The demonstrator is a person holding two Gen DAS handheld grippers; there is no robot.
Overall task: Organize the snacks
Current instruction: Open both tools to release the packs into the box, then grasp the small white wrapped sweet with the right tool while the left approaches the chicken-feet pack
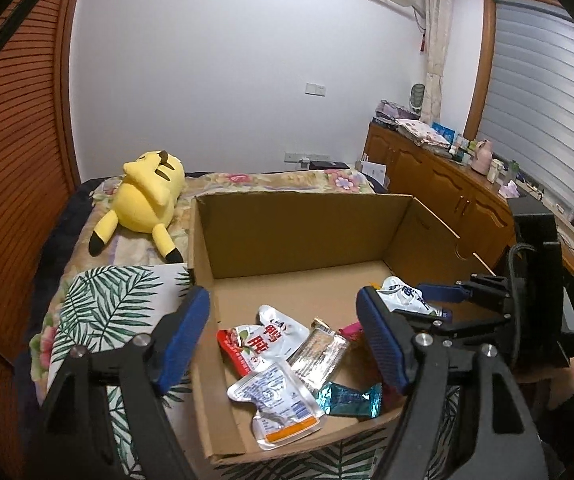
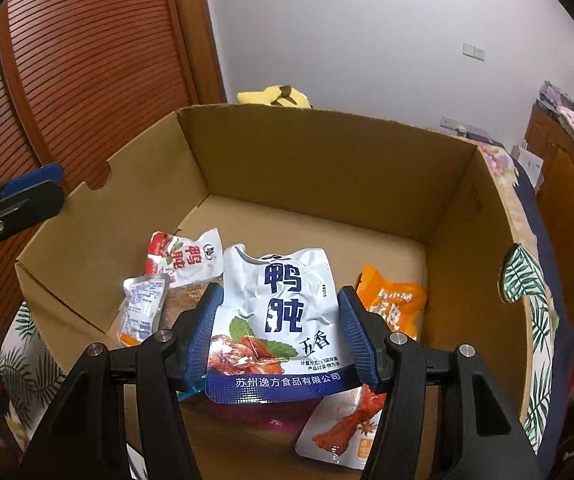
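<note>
The right gripper (image 2: 277,334) holds a white and blue snack pouch (image 2: 277,312) by its side edges, jaws closed on it, just above the floor of the open cardboard box (image 2: 327,168) that sits on the bed. Other packets already lie inside: a red and white pouch (image 1: 261,340), a silver pouch (image 1: 275,404), a teal wrapper (image 1: 349,398) and an orange packet (image 2: 393,300). The left gripper (image 1: 283,338) hovers over the box's near corner with jaws open and nothing between them. The step in hand looks like dropping this pouch in; next, the right jaws need to part so that it falls among the others.
</note>
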